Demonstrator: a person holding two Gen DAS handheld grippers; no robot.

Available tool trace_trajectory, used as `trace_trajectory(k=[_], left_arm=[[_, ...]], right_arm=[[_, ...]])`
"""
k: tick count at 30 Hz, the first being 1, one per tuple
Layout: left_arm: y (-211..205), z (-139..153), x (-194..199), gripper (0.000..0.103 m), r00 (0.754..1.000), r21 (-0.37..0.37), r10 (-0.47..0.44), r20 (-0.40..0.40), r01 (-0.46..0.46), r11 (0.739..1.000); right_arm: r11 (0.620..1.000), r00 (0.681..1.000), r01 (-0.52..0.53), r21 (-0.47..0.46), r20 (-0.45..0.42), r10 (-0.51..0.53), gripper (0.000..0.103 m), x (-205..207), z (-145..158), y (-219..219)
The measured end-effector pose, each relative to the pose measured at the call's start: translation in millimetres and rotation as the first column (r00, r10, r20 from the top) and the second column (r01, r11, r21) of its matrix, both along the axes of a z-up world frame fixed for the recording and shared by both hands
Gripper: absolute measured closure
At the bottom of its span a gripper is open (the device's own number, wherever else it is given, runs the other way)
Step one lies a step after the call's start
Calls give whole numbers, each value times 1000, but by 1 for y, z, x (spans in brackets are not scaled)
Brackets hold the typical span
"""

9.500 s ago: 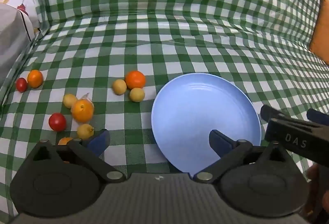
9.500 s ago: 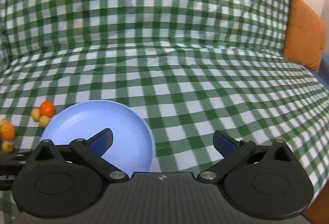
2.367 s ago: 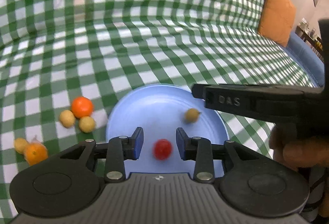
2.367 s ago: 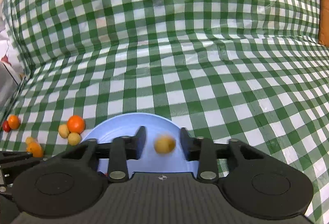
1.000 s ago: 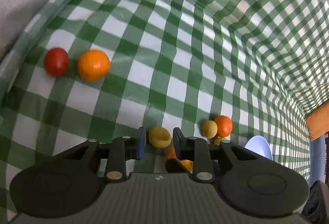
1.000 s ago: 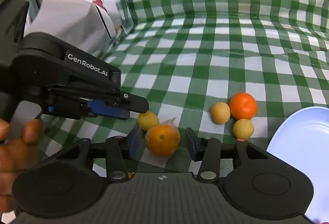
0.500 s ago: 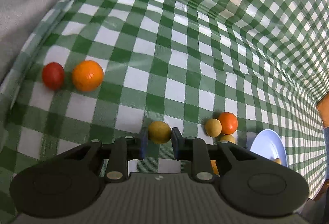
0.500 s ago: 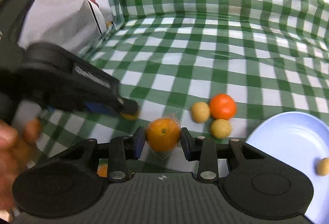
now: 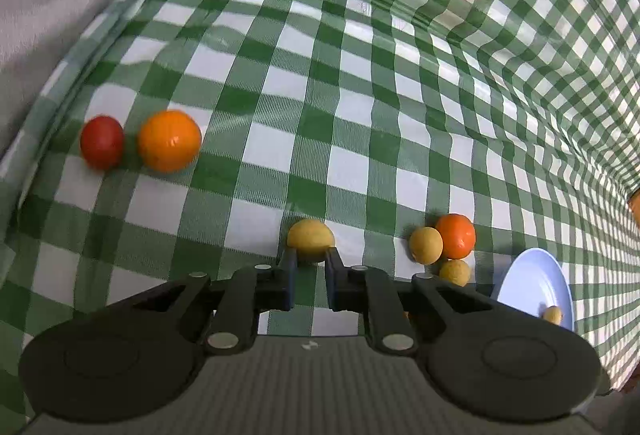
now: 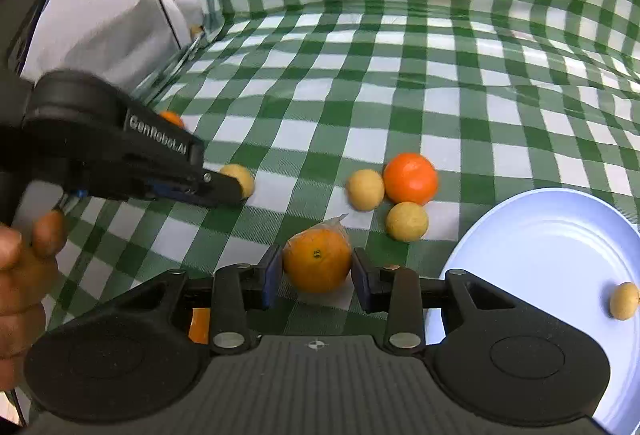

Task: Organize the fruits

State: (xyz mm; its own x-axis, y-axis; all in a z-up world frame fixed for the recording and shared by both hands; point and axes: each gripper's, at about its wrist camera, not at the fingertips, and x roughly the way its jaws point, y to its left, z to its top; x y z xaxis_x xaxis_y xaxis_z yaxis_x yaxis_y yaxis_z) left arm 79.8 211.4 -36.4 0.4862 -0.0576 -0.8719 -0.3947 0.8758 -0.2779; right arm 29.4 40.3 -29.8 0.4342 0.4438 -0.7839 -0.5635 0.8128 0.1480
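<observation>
The left gripper (image 9: 311,264) is closed on a small yellow fruit (image 9: 311,238), its blue-padded fingers (image 9: 289,277) pinching the fruit's near side, and the fruit sits at the fingertips over the green-and-white checked cloth (image 9: 352,107). From the right wrist camera the same gripper (image 10: 224,191) reaches in from the left with the yellow fruit (image 10: 240,179) at its tip, and the person's left hand (image 10: 24,275) shows at the frame's left edge. The right gripper (image 10: 318,271) clamps a wrapped orange (image 10: 318,261) (a twist of clear film sticks up at its top), one finger (image 10: 272,275) pressed to each side. Just beyond it lies a cluster of three: a bright orange (image 10: 410,179) touching two yellow fruits (image 10: 365,190), the nearer one (image 10: 407,221) closest to the blue plate (image 10: 540,235). The plate sits at the right and holds one small yellow fruit (image 10: 623,301) near its right edge. In the left wrist view, well apart on the far left of the cloth, a red fruit (image 9: 102,142) rests just beside another orange (image 9: 169,140). A grey-white fabric bundle (image 10: 104,19) lies beyond the cloth's left edge.
</observation>
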Motion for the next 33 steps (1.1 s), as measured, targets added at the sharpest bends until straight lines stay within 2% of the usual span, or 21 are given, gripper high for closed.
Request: trace_trajectory(k=[3, 7, 9, 11, 17, 22, 24, 29, 33], left_arm=[[-1, -2, 1, 87, 1000, 8, -13, -5, 13, 1000], [10, 2, 0, 68, 999, -12, 26, 34, -25, 1000], [16, 4, -2, 67, 997, -24, 51, 54, -50, 998], [22, 2, -1, 62, 996, -42, 67, 59, -65, 997], [17, -7, 5, 62, 998, -57, 63, 25, -62, 996], [-2, -11, 9, 63, 1000, 19, -10, -13, 11, 1000], [-5, -11, 9, 73, 1000, 47, -21, -18, 21, 999], [-6, -4, 6, 73, 1000, 64, -20, -8, 21, 998], [-12, 12, 3, 73, 999, 68, -36, 30, 34, 997]], right_arm=[[1000, 1000, 1, 1, 1, -1, 64, 0, 0, 0], [1000, 1000, -1, -11, -12, 1, 64, -1, -6, 3], [1000, 1000, -1, -12, -12, 0, 64, -2, -6, 4], [1000, 1000, -2, -9, -15, 2, 64, -2, -6, 4], [1000, 1000, -2, -10, -18, 2, 64, -2, -5, 3], [1000, 1000, -5, -13, -15, 5, 64, -1, -4, 1], [1000, 1000, -2, -13, -15, 2, 64, 0, -4, 0], [1000, 1000, 9, -9, -1, -9, 65, -1, 0, 0], [1000, 1000, 10, 9, 30, -10, 65, -5, 10, 1]])
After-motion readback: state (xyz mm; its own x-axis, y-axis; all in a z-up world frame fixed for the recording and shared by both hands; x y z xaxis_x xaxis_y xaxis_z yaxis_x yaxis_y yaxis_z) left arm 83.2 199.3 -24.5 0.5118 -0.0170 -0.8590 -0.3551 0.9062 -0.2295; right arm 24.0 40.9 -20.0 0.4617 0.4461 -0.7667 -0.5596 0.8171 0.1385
